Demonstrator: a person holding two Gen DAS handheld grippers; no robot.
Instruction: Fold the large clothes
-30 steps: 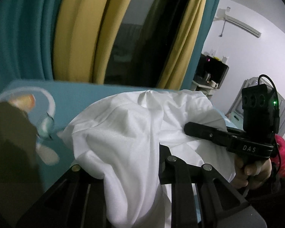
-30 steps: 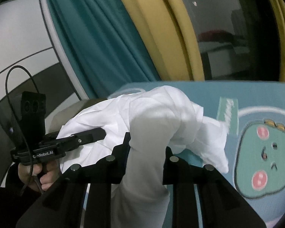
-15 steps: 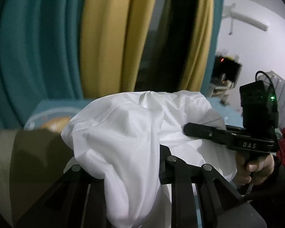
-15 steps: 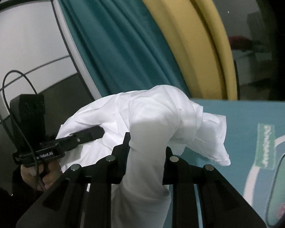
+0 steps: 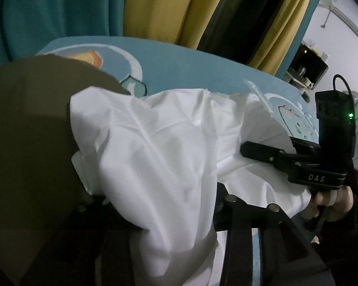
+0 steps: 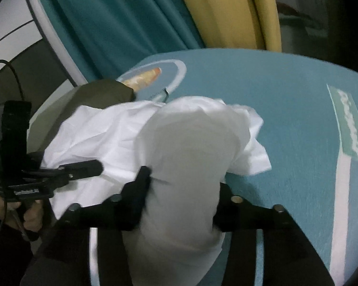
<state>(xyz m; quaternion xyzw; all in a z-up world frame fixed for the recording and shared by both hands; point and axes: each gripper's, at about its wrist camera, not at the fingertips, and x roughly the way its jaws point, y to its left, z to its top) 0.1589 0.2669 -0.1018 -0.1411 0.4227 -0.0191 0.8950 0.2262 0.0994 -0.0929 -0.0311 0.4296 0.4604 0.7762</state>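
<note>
White garment (image 5: 155, 147) bunched on the blue cartoon mat (image 6: 286, 109), near its olive-cloth (image 5: 28, 131) side. Left gripper (image 5: 155, 205) and right gripper (image 6: 183, 190) fingers have just been opening; cloth lies between both; whether they grip it, can't tell.

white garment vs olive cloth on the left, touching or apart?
Touching. In the left wrist view the white garment overlaps the olive cloth with no gap; the right wrist view shows the same overlap.

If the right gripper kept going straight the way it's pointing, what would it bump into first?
Probably the crumpled white cloth garment bunched between and ahead of the right gripper's fingers; beyond it lies the blue printed mat. Depth is hard to judge.
</note>
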